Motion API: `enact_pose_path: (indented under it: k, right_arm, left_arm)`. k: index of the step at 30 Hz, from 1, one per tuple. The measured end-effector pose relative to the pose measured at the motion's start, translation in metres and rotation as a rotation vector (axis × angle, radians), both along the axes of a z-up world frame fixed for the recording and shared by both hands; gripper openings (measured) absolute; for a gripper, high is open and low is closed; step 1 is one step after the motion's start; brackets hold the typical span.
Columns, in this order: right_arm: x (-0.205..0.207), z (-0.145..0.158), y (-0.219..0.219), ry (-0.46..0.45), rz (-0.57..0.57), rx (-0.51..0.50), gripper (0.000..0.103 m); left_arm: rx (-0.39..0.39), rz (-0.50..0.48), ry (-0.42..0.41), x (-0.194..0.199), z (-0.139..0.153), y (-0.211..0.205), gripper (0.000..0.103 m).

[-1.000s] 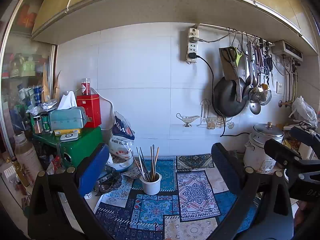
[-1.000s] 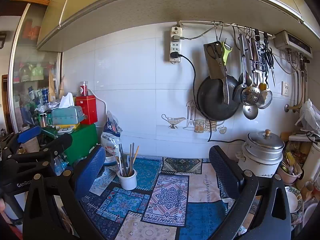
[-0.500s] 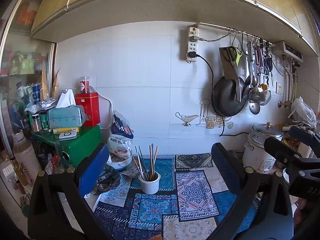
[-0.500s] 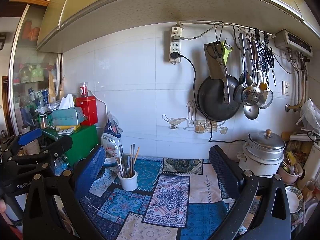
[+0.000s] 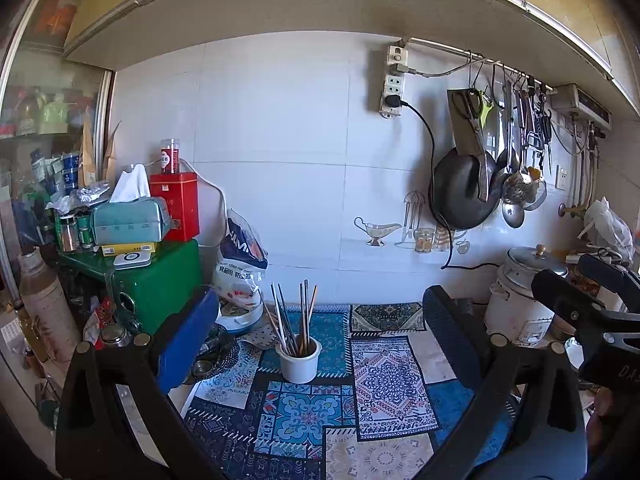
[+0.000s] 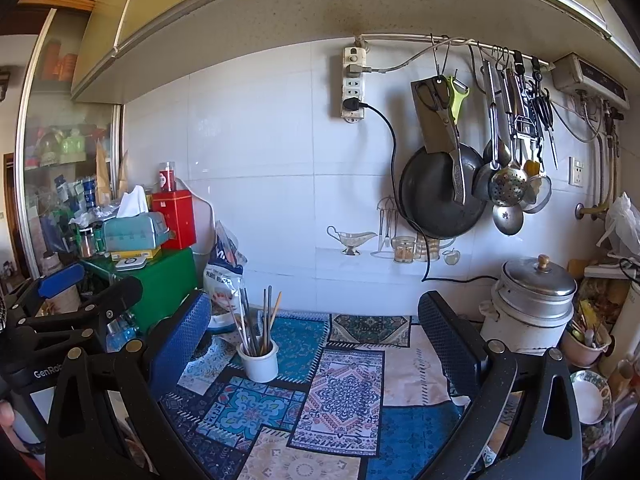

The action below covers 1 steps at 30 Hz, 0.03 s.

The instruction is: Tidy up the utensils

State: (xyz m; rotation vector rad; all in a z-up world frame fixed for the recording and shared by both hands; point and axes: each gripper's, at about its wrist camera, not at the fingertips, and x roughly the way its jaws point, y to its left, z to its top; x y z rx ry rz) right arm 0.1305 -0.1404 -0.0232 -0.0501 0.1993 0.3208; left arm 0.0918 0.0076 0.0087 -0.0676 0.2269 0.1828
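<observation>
Green box (image 5: 160, 280) far left, under a red tin (image 5: 176, 204). White cup (image 5: 299, 360) of chopsticks (image 5: 294, 320) upright on the patterned mat (image 5: 376, 384), centre-left. Left gripper (image 5: 320, 328) and right gripper (image 6: 316, 328) both spread wide, empty. Rice cooker (image 6: 528, 304) far right.

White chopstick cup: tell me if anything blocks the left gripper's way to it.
Nothing visible blocks it. The white cup of chopsticks stands alone on the patterned mat, straight ahead between the left gripper's open fingers. The white bag and green box sit off to the left.
</observation>
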Motion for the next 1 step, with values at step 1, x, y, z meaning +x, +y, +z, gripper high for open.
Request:
enact_pose_path:
  k: [1]
  right_arm:
    - [0.0026, -0.0007, 0.0016, 0.004, 0.001, -0.001, 0.103]
  left_arm:
    - [-0.002, 0.001, 0.004, 0.0019, -0.0014, 0.0012, 0.102]
